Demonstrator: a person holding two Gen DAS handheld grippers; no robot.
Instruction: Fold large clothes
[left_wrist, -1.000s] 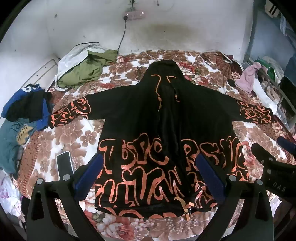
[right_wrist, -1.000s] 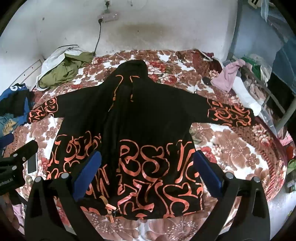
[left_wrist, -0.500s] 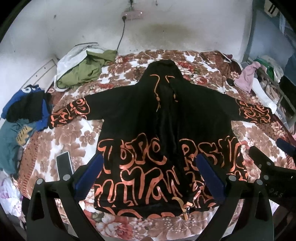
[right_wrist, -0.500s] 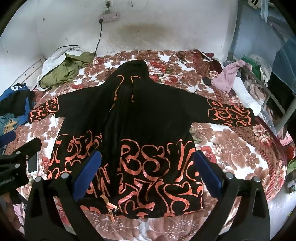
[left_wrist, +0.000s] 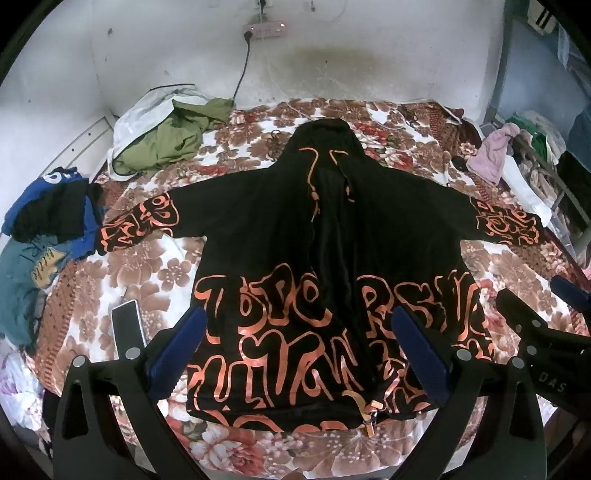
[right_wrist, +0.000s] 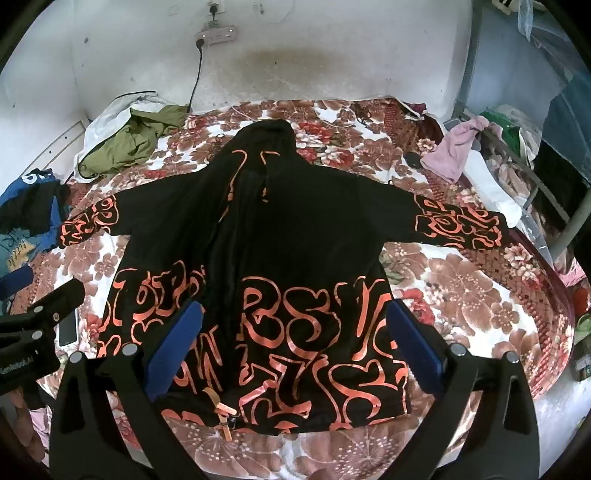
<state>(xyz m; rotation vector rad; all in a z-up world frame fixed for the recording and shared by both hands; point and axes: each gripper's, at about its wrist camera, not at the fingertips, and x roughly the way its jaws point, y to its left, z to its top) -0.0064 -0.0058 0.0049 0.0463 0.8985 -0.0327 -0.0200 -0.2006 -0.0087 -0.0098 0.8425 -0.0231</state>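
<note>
A black hooded jacket (left_wrist: 295, 236) with orange lettering lies spread flat, front up, on the flowered bed, both sleeves stretched out sideways; it also shows in the right wrist view (right_wrist: 280, 236). My left gripper (left_wrist: 295, 332) is open and empty, held above the jacket's lower hem. My right gripper (right_wrist: 291, 328) is open and empty above the hem too, slightly to the right. Each gripper shows at the edge of the other's view: the right gripper (left_wrist: 543, 332) and the left gripper (right_wrist: 40, 317).
A phone (left_wrist: 127, 325) lies on the bedspread (left_wrist: 155, 273) left of the jacket. A green and white clothes pile (left_wrist: 162, 133) sits at the back left, blue clothes (left_wrist: 48, 206) at the left edge, pink cloth (left_wrist: 495, 155) at the right. A wall with a power strip (left_wrist: 264, 29) is behind.
Both grippers have drifted slightly; the jacket sits a little higher in both views. The jacket itself has not moved.
</note>
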